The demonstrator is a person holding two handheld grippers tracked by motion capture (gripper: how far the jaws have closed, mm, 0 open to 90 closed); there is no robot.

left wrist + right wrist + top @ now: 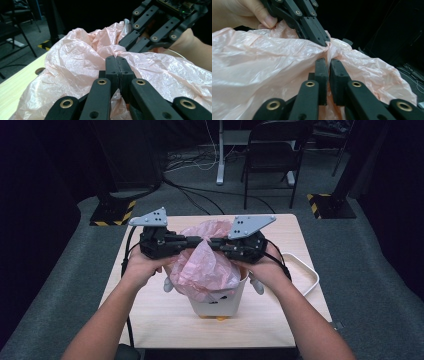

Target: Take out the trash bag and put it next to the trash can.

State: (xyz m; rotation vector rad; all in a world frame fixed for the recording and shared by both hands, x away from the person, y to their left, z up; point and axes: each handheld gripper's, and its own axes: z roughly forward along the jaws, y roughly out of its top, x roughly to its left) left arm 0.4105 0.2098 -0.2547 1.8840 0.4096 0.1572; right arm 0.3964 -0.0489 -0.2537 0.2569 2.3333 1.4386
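Together, both claws meet on thin, crinkled pink plastic bag (205, 265).

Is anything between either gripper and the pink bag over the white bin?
Nothing visible. The left gripper has its jaws shut on a pinch of the pink plastic bag. The right gripper sits against the same bunched film, its jaws slightly parted. The bag drapes over the white bin.

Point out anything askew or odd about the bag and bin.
The pink bag isn't seated in the white bin: it sits bunched and crumpled above the rim, spilling down the front, pinched by the left claw.
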